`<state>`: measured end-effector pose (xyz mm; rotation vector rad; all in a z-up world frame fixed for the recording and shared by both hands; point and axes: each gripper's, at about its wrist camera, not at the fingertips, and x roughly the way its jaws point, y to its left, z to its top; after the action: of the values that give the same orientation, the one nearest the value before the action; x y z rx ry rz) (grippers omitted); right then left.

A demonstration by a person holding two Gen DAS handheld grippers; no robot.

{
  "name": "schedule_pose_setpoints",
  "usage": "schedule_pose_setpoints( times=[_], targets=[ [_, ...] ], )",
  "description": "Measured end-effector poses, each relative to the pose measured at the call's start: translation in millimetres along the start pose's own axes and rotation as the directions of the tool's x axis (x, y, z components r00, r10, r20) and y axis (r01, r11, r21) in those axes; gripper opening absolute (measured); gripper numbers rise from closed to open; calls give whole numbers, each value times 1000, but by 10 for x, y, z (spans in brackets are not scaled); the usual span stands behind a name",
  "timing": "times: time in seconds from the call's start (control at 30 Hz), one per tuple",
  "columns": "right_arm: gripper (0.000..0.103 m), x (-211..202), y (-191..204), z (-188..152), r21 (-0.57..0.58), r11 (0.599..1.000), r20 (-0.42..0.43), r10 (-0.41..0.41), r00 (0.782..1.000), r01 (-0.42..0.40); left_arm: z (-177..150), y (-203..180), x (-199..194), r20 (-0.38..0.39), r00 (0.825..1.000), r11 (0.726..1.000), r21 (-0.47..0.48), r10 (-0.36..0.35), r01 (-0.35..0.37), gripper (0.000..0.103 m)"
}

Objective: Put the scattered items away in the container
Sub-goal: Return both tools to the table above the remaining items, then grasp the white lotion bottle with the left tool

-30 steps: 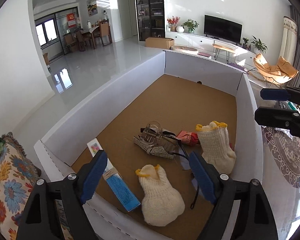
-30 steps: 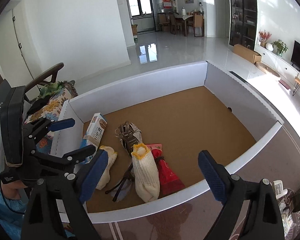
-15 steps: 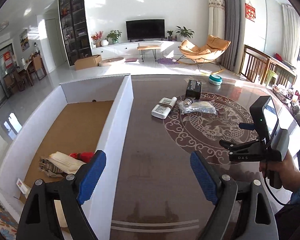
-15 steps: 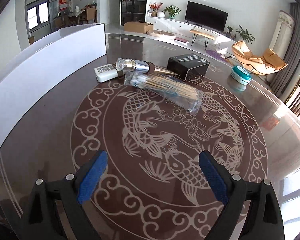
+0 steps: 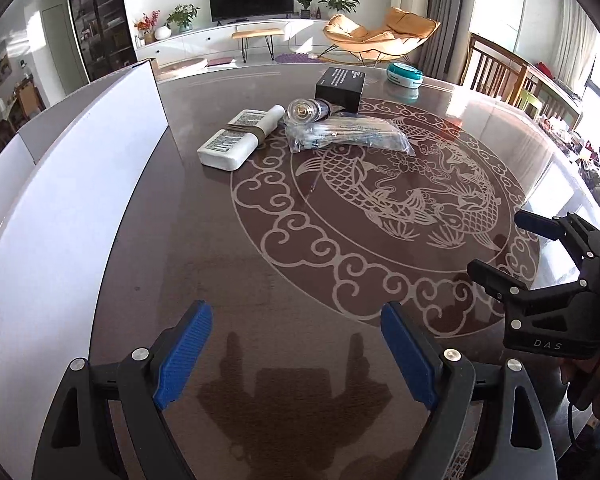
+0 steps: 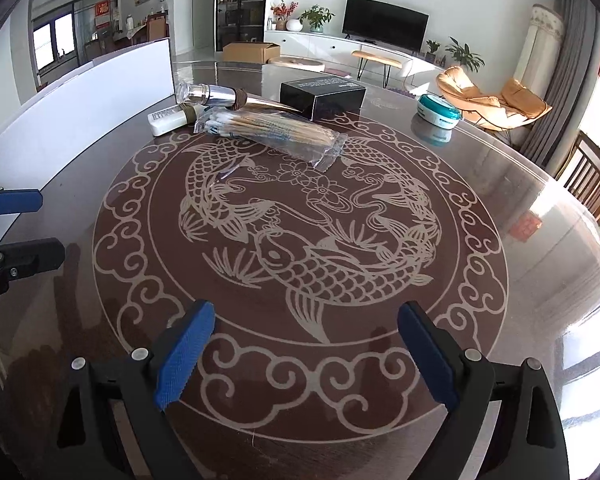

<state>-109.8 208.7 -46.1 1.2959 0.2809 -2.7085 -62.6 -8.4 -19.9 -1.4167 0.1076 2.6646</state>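
White card walls of the big open box (image 5: 72,184) run along the left edge of the bench (image 5: 228,280); this is the container, and only its outer side shows, so its contents cannot be seen. The items not yet tidied lie together at the far side of the bench, just right of the box's far corner. Nearest the box is a white block with a small tube strapped to it (image 5: 236,138). Touching it on the right is a clear bag of thin sticks (image 6: 268,128), with a glass and silver bottle (image 6: 210,94) lying on its side just behind the bag. Behind those sits a black carton (image 6: 322,94), and further right, apart from the cluster, a round teal tin (image 6: 438,111).

Both tools are low over the near part of the dark glossy bench, which carries a pale fish pattern. The left gripper (image 5: 296,354) has its jaws spread wide and empty. The right gripper (image 6: 306,354) is likewise wide apart and holds nothing.

Judging by this, the step in hand is reaching toward the next loose item. The next move calls for travelling forward across the bench to the cluster, probably to the bag or the white block, closing on it, then carrying it left over the box wall.
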Motion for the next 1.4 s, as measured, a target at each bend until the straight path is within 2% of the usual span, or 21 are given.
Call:
schedule_pose_setpoints(
  times=[0.27,0.43,0.5,0.53,0.7,0.97,1.2,1.23,1.3,1.4],
  targets=[
    [99,34,-33,2,28,1000,-20,7,1000,-6,282,159,398,-17,998,998,17,54,-54,86],
    [101,52,-66,-1,49,999,-30,23,999,-21,469,354,580,-15,1000,1000,-16,21,-22,89],
    [102,64,-82,-3,60,998,-36,33,999,-31,551,415,662,-23,999,999,-23,29,-29,102],
    [103,71,-93,-4,67,997,-39,39,998,-37,585,442,701,-22,999,999,-27,30,-31,103],
    [103,80,-119,-11,84,995,-45,59,997,-55,755,533,842,6,999,999,-36,35,-35,103],
    [103,84,-119,-9,89,994,-46,64,997,-59,1110,715,1069,7,998,996,-69,58,-57,103],
    [103,82,-118,-9,89,994,-46,63,997,-59,1284,691,1185,10,999,999,-35,33,-32,103],
    [103,82,-118,-9,89,994,-46,63,997,-59,1279,689,1171,16,999,999,-32,31,-31,101],
    [103,82,-118,-9,89,994,-46,63,997,-59,1258,663,1114,44,999,999,-20,28,-27,76],
    [103,82,-118,-9,89,994,-46,63,997,-59,1208,604,1045,69,997,1000,-8,26,-25,57]
  ],
)
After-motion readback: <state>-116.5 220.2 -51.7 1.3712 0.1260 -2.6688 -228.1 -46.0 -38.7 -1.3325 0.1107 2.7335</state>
